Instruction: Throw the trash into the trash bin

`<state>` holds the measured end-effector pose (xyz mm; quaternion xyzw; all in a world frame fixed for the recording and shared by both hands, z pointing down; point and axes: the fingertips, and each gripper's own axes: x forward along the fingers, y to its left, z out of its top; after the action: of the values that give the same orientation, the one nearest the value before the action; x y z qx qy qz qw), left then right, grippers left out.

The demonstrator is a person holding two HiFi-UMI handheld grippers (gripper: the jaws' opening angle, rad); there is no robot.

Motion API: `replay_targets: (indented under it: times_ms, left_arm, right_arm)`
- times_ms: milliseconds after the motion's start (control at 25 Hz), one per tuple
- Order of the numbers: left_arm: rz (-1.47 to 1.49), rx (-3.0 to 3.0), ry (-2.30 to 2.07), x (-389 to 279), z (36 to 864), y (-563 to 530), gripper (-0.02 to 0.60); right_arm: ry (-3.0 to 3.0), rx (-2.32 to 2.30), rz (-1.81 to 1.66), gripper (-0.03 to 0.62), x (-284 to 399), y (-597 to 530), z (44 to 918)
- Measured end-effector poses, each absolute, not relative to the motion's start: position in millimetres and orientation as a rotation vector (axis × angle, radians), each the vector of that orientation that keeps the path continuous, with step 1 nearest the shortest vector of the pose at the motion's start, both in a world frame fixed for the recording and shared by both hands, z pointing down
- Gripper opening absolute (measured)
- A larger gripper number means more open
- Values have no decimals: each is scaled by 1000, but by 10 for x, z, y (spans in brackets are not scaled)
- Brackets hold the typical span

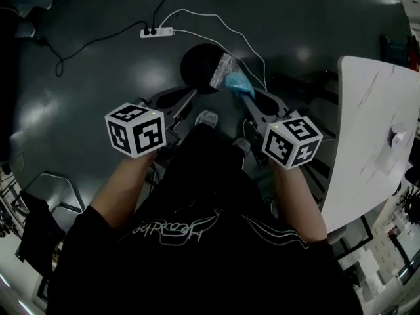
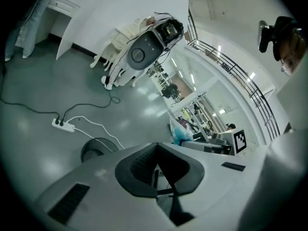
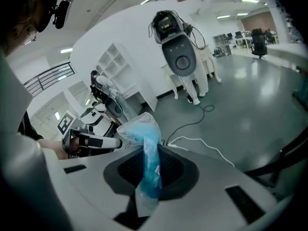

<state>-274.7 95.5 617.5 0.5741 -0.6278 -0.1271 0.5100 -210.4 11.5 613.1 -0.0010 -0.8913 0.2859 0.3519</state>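
A round black trash bin [image 1: 200,67] stands on the dark floor ahead of me. My right gripper [image 1: 247,97] is shut on a crumpled blue and clear plastic bag [image 1: 233,79], whose top reaches over the bin's right rim. In the right gripper view the bag [image 3: 147,143] sticks up from between the pads and hangs down behind them. My left gripper [image 1: 190,98] is beside the bin's near left edge, jaws together with nothing in them. The bin [image 2: 96,150] shows just beyond it in the left gripper view, with the bag [image 2: 180,134] to the right.
A white power strip [image 1: 156,32] with black and white cables lies on the floor beyond the bin. A white table [image 1: 371,130] stands to the right. A white robot on legs [image 3: 178,52] stands farther off. A dark frame [image 1: 39,195] sits at lower left.
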Motion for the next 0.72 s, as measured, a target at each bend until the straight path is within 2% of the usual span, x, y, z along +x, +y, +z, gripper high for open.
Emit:
replay_targets:
  times_ms: [280,720]
  left_arm:
    - [-274,1270,-1455,-2722,7288,1083,5]
    - [-235,1103,-1411,-2635,8020,1311,5]
  right_arm:
    - [-2102,36,766,69,-2070,180,7352]
    - [-1812,5,818,71,-2251,311,8497]
